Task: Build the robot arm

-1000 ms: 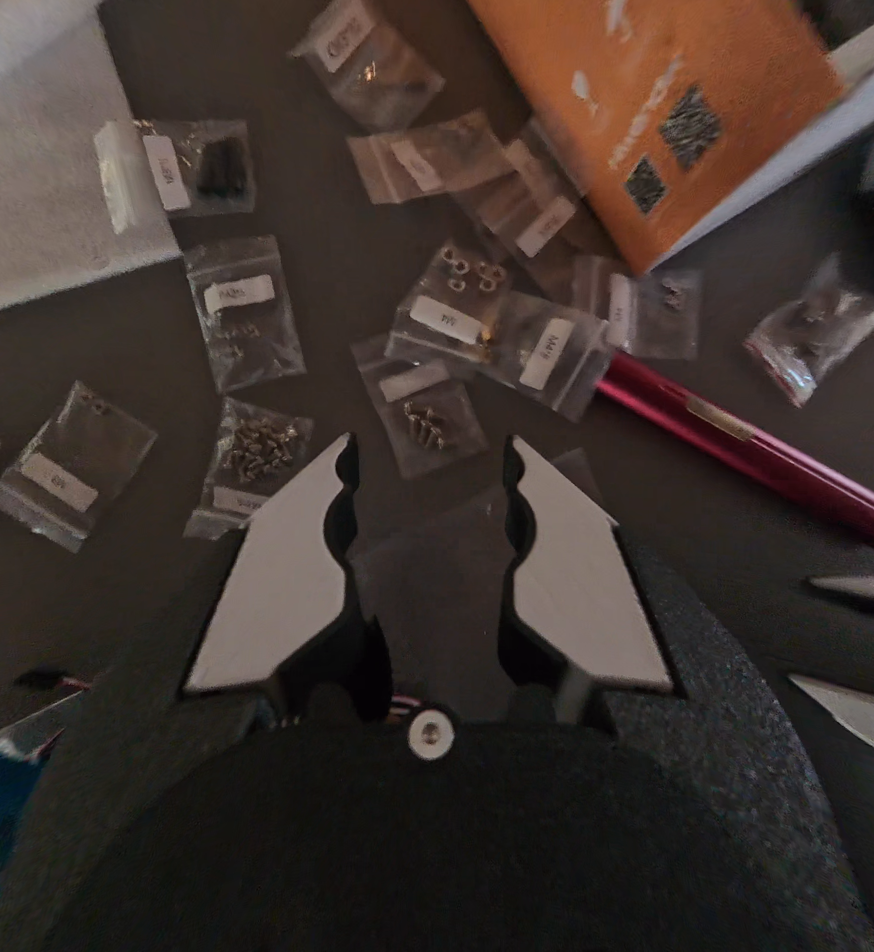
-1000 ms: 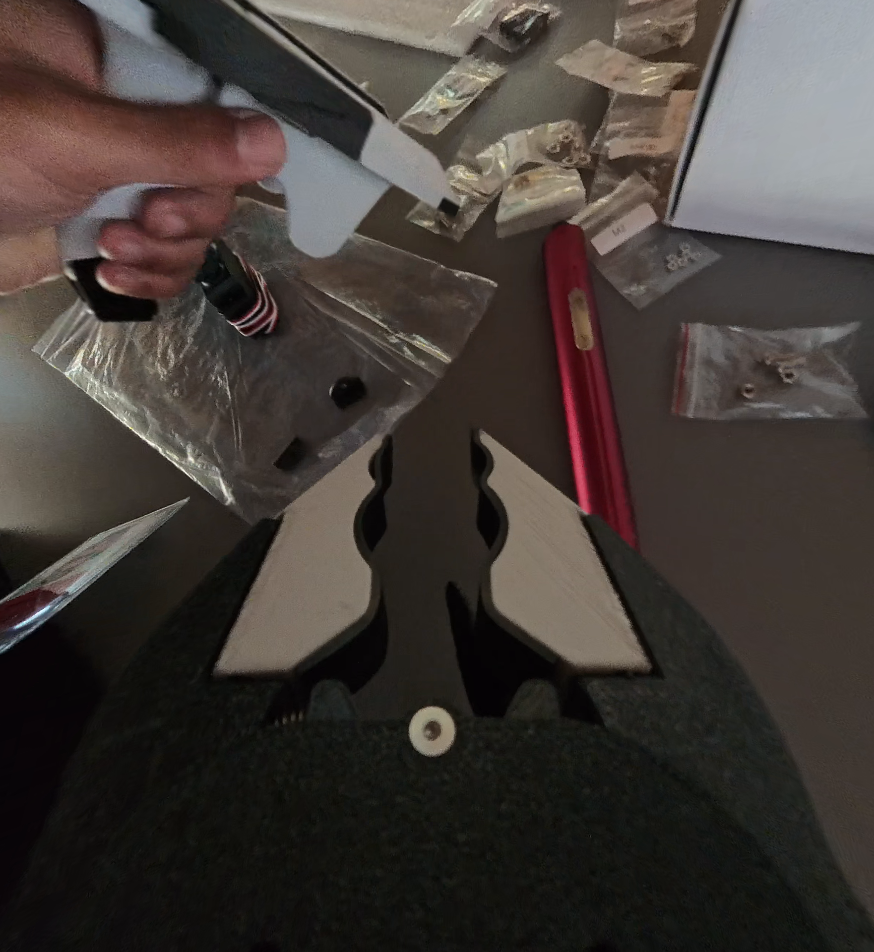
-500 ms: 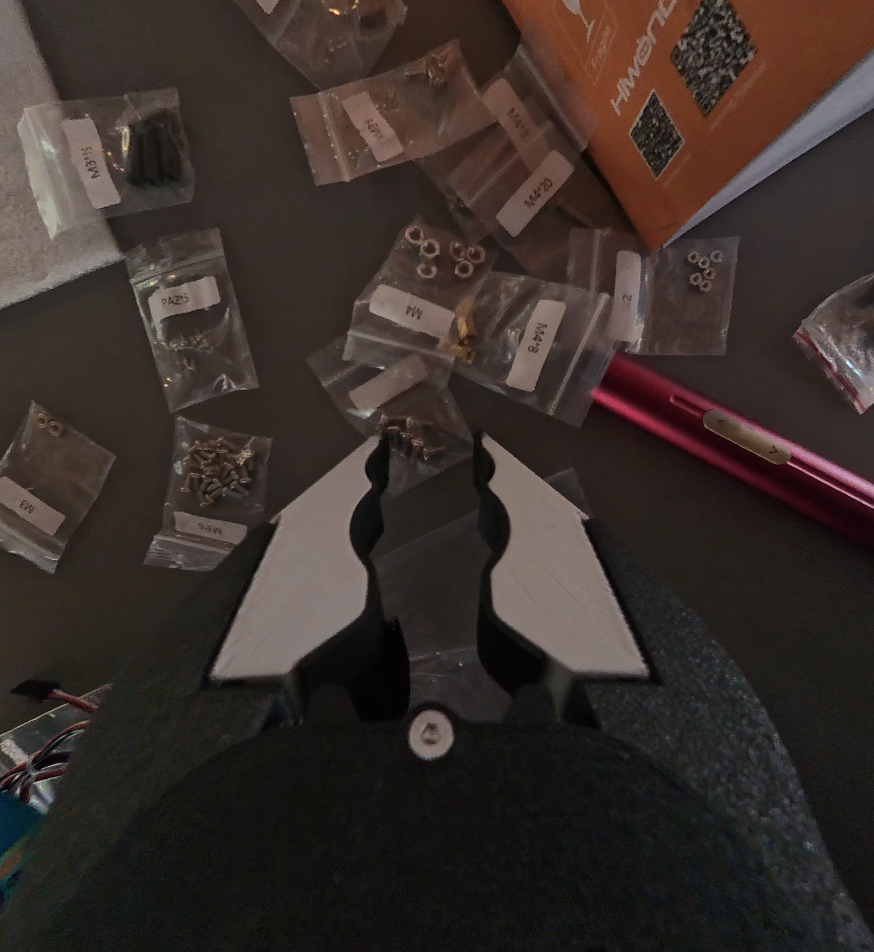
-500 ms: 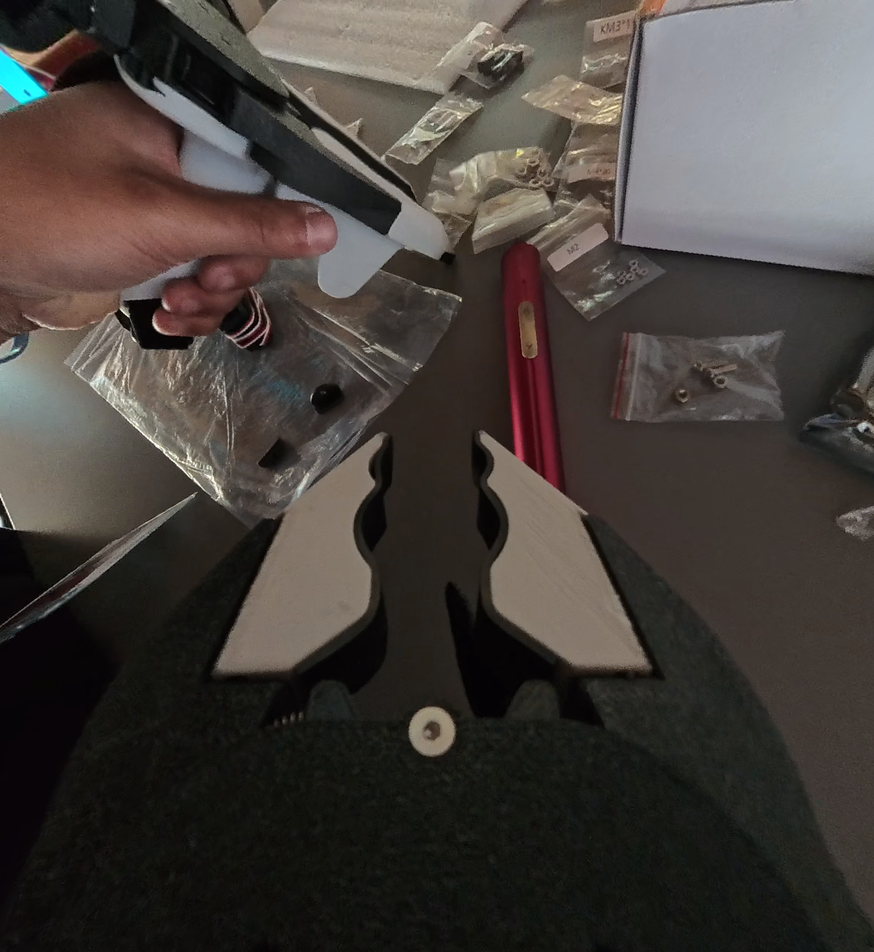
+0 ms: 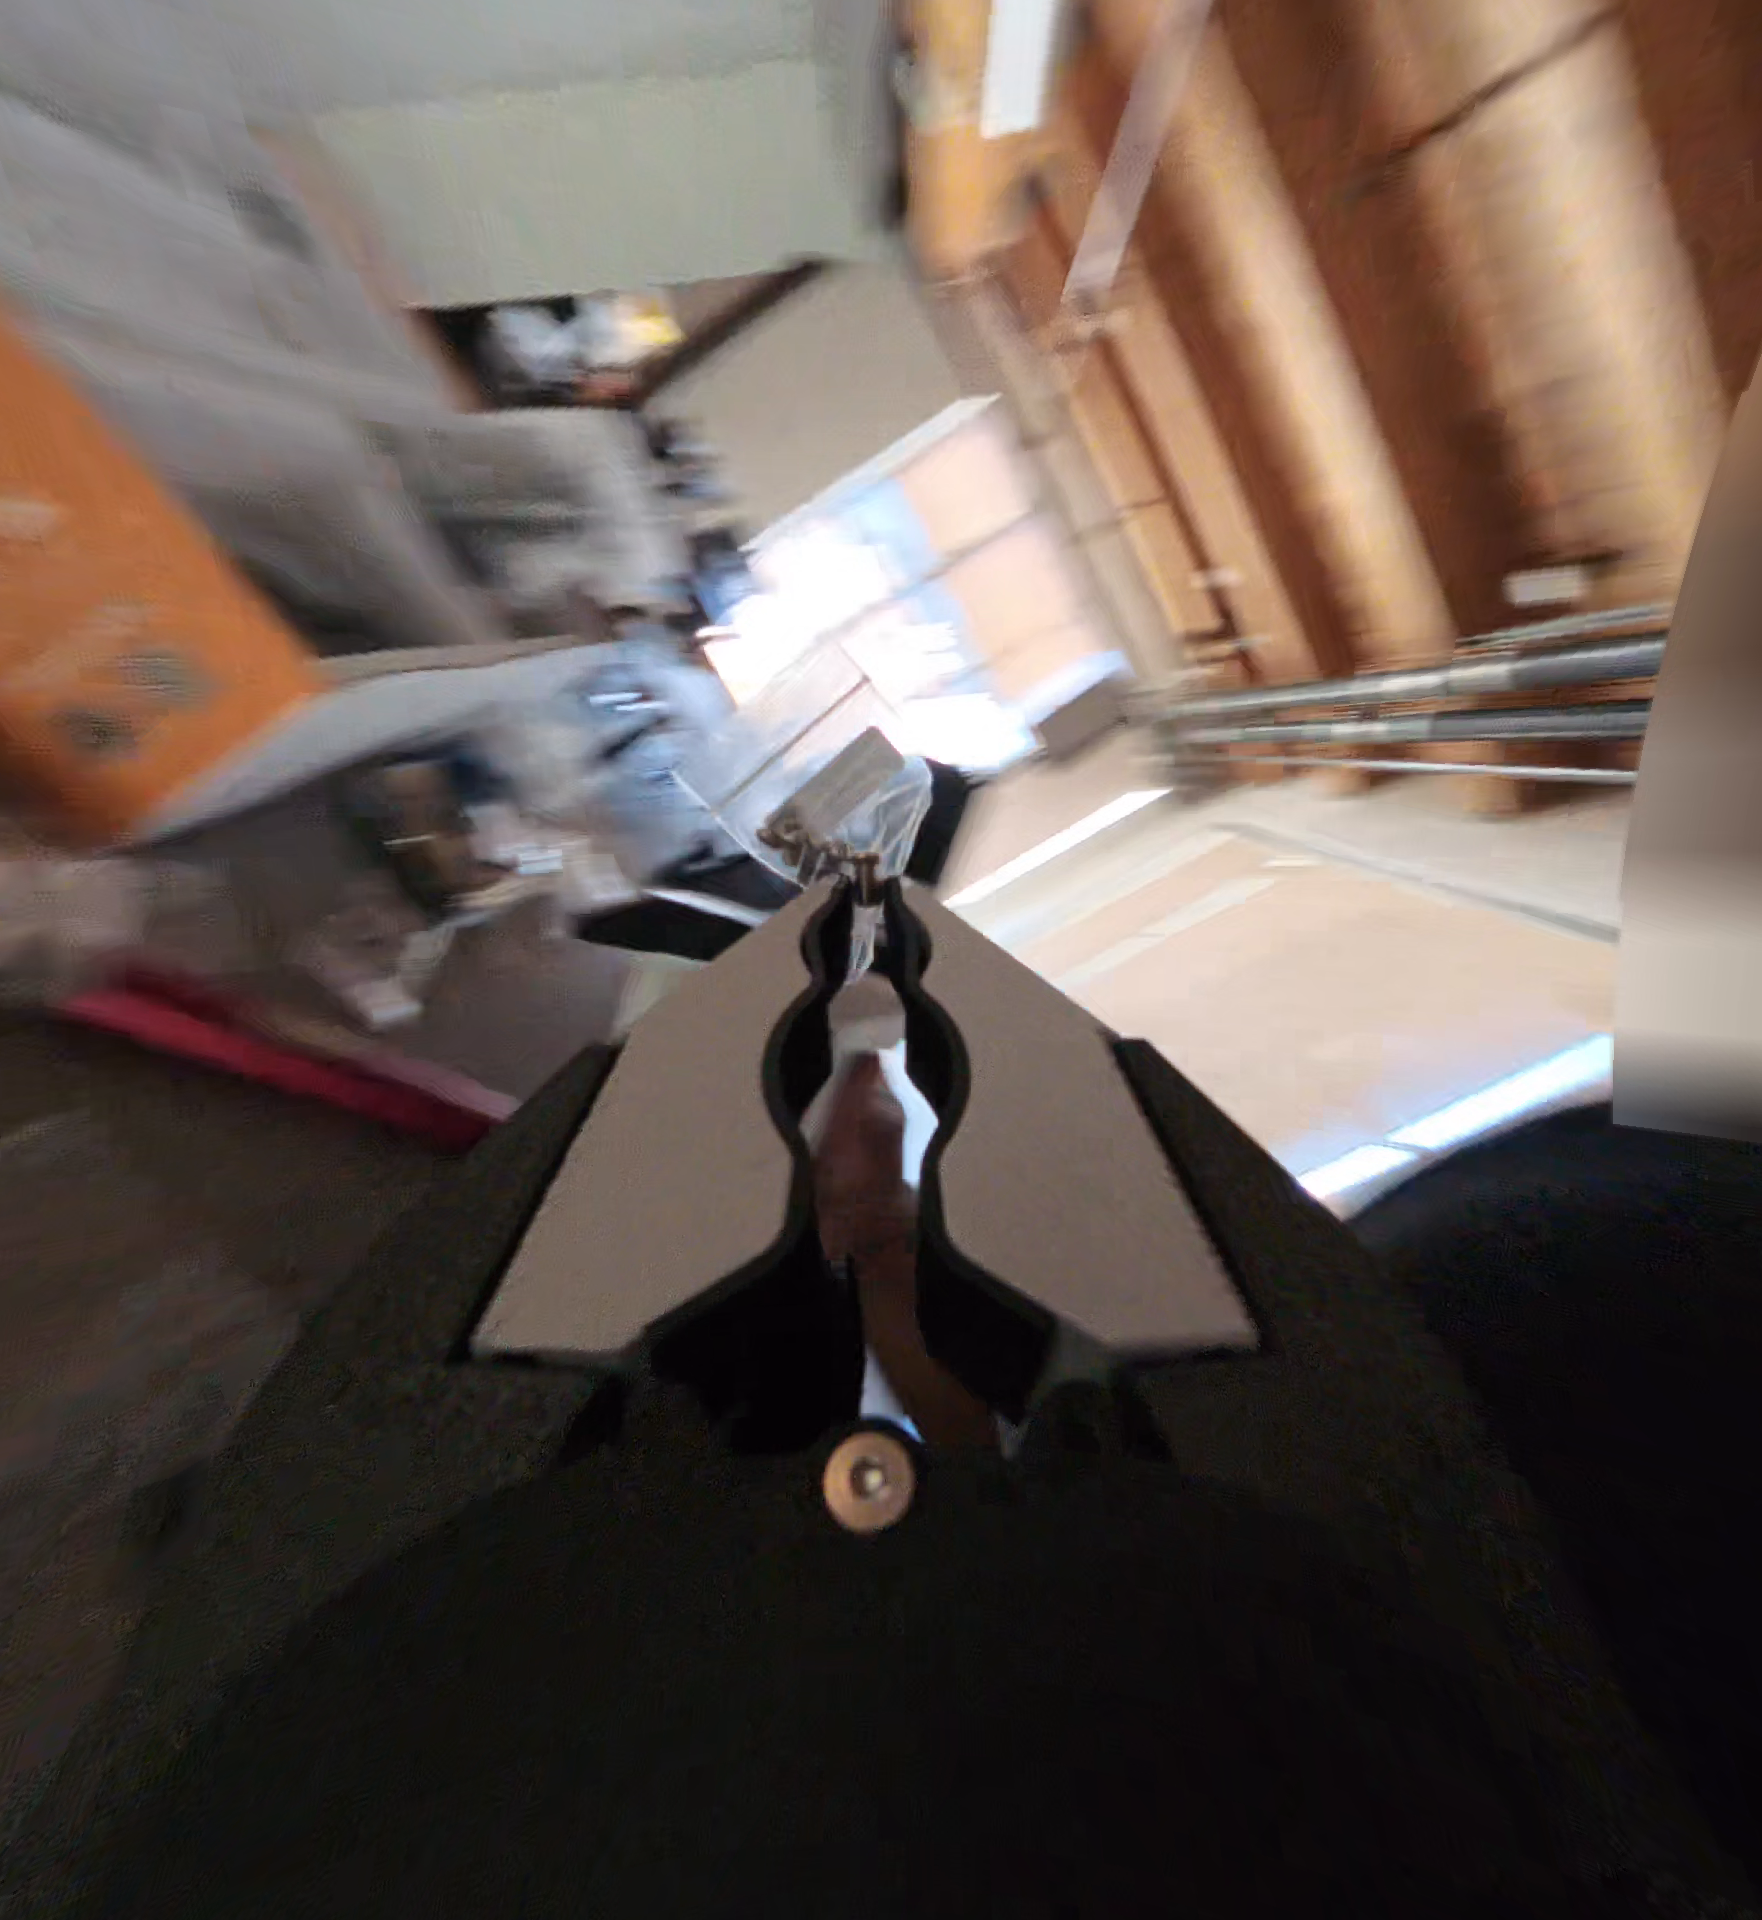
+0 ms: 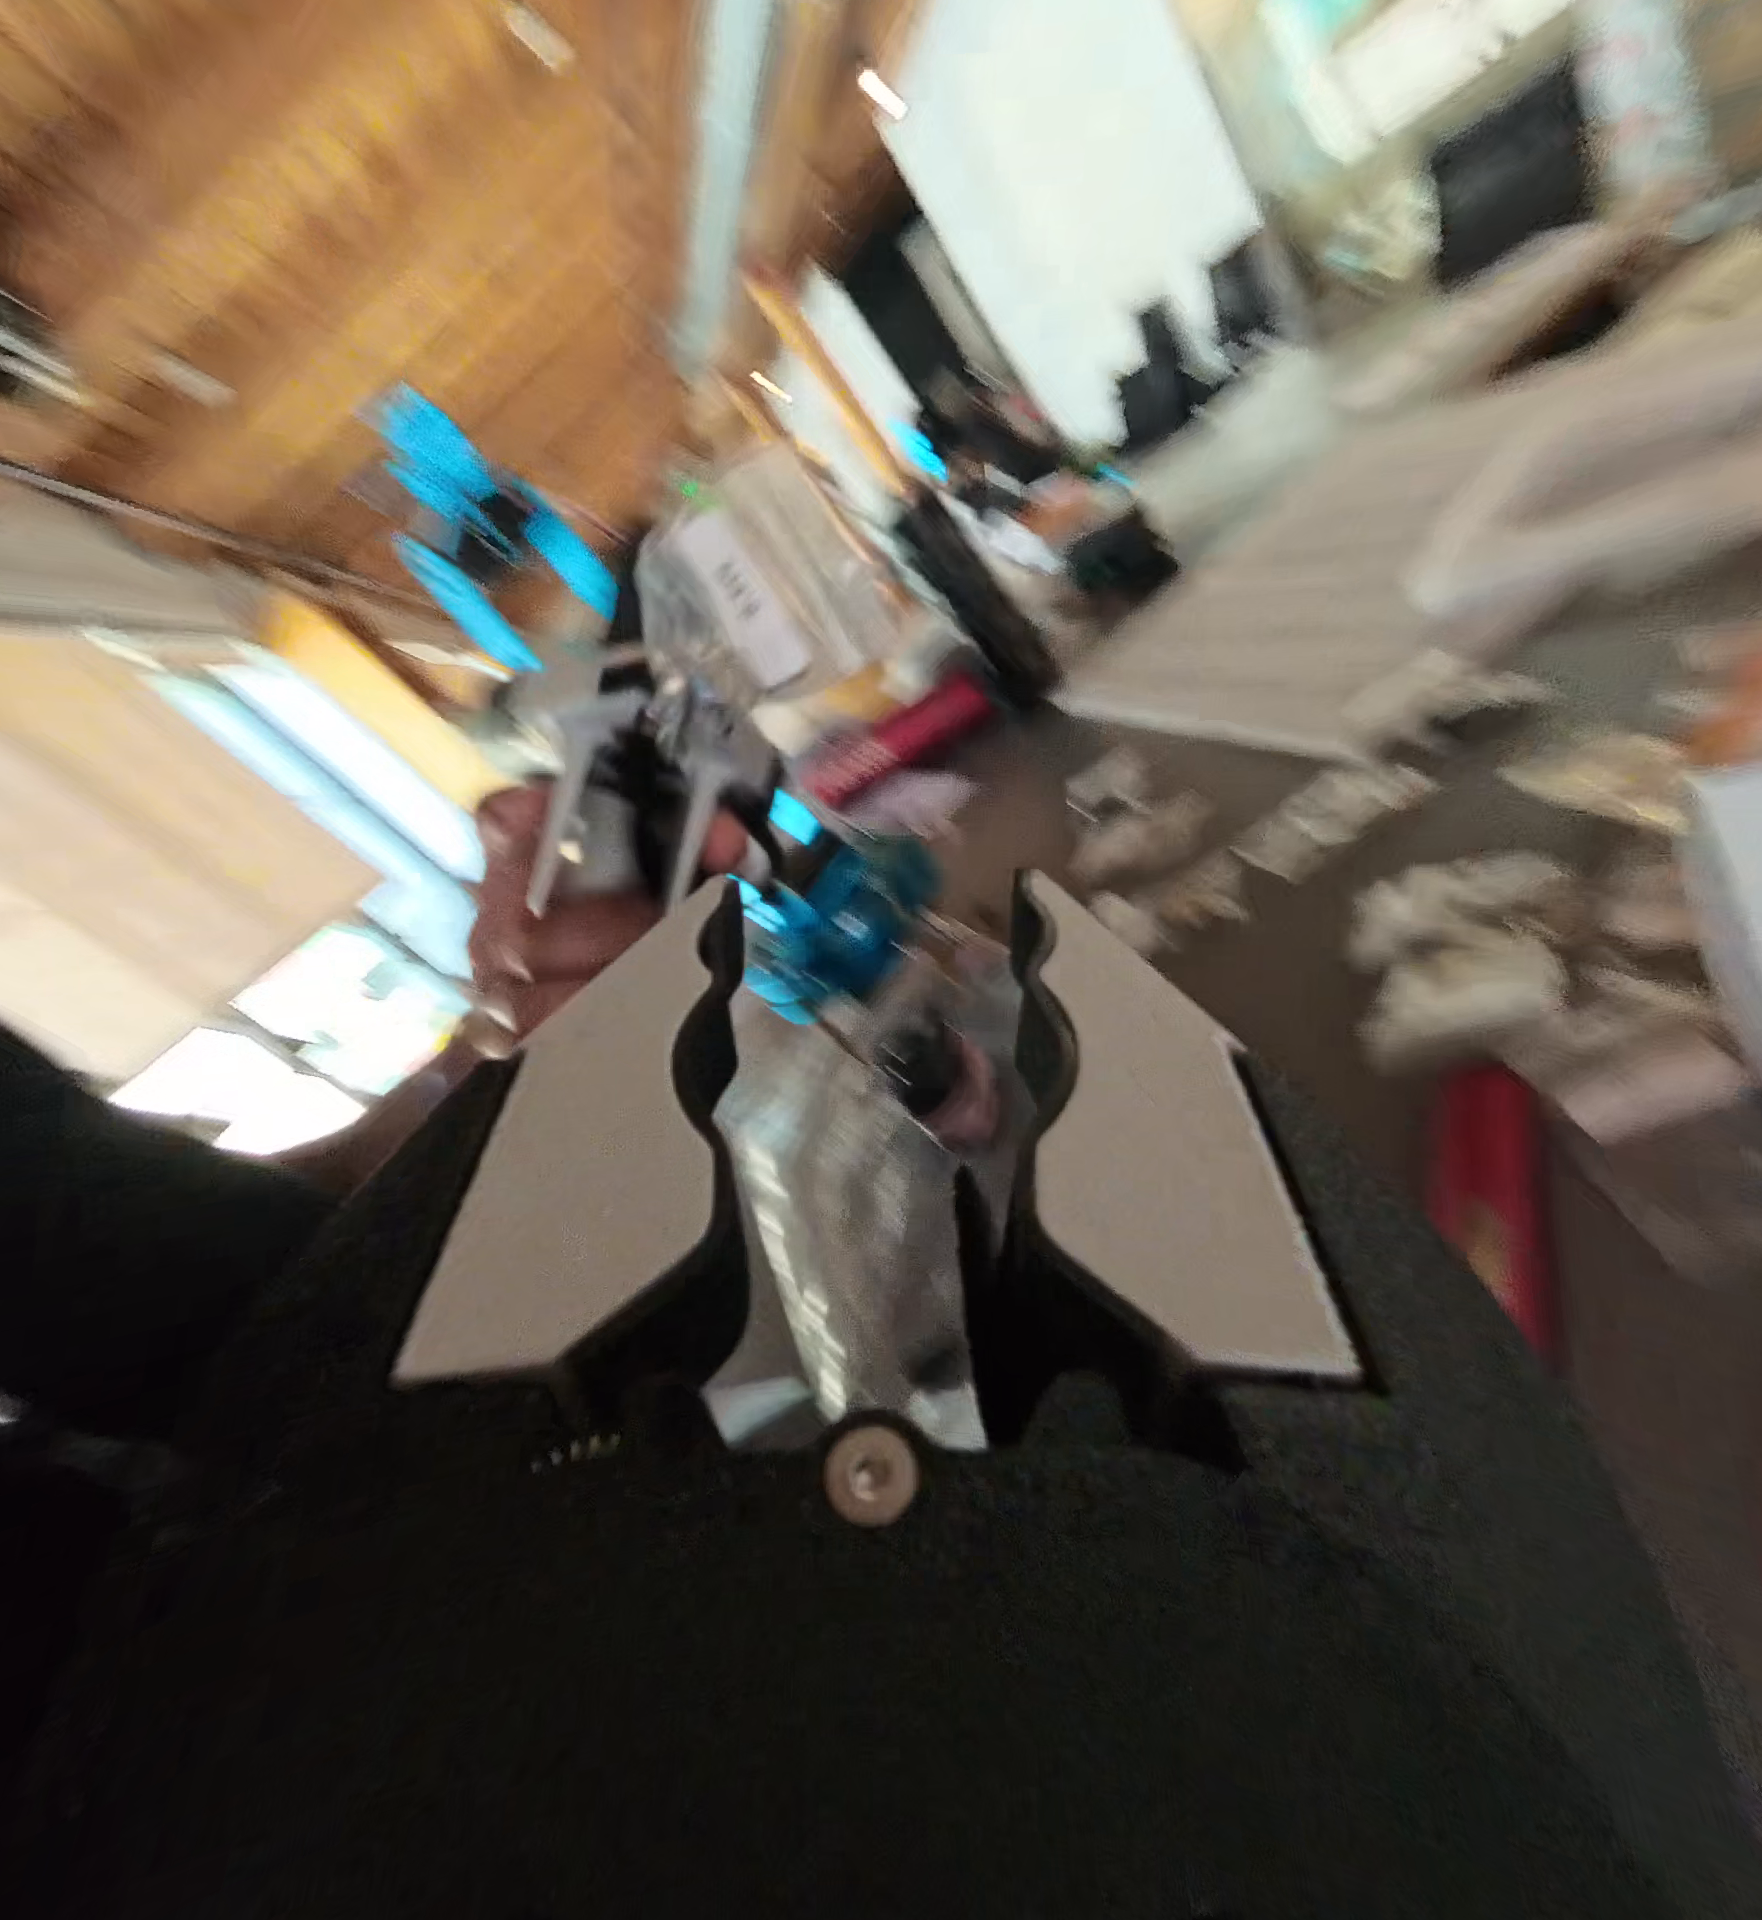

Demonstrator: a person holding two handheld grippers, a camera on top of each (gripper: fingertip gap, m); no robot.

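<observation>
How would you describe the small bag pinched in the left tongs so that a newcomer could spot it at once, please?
Start in the left wrist view at the two pale fingers of the left tongs, which fill the lower middle. At their closed tips hangs a small clear plastic bag, lifted off the table. Unlike the blurred bags lying on the table, it is held up and sharp, with tiny metal screws and a white label.

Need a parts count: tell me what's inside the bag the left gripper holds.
Small metal screws show inside the clear bag pinched by the left gripper. Blur and crumpled plastic hide their number.
</observation>
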